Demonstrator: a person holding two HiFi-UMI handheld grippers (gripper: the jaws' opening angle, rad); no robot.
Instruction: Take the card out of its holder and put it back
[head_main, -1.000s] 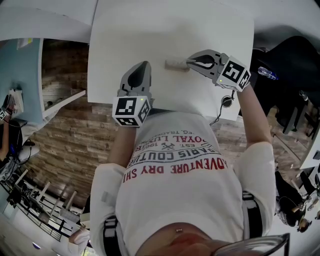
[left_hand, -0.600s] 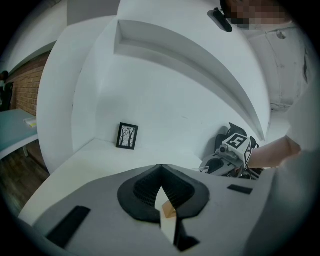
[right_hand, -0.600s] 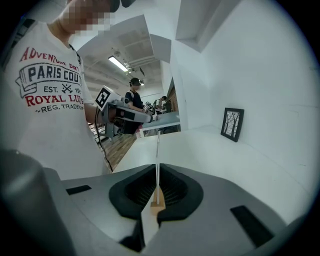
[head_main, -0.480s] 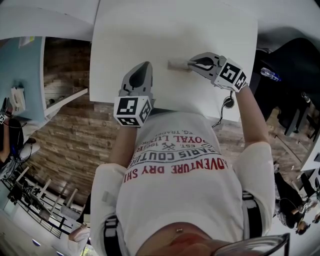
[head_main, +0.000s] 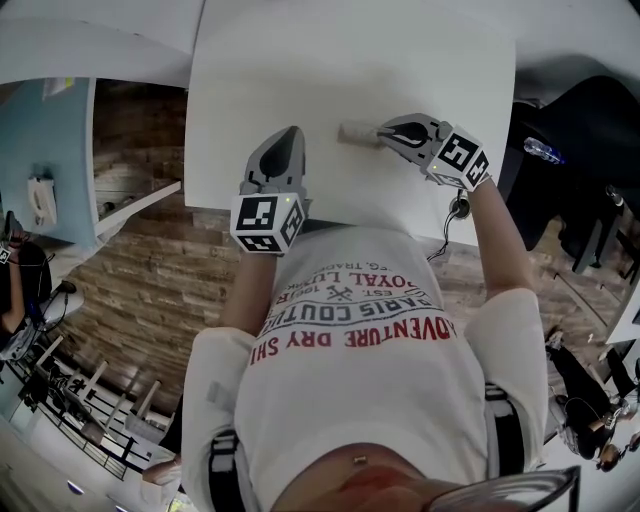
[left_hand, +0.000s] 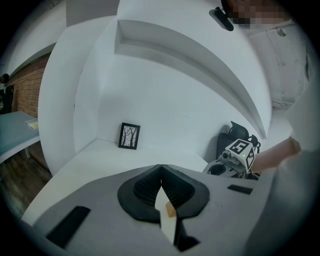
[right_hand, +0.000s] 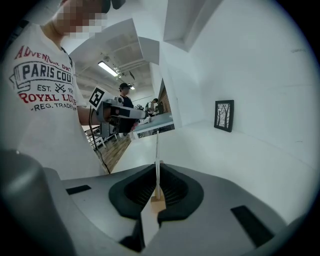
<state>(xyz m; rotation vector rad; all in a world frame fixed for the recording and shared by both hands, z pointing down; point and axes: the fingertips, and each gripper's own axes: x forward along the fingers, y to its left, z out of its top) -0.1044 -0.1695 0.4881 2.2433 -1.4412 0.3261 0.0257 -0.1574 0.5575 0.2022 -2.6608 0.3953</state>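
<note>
Standing edge-on, card (right_hand: 157, 147) sits between right gripper's (right_hand: 157, 166) jaws.

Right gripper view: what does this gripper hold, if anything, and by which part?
The right gripper holds the thin white card, pinched at its near end; the rest sticks out ahead of the jaws.

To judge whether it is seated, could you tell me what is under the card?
A wooden holder sits just below the card, which the right gripper grips with shut jaws. The jaws hide whether the card's lower edge is seated in it.
</note>
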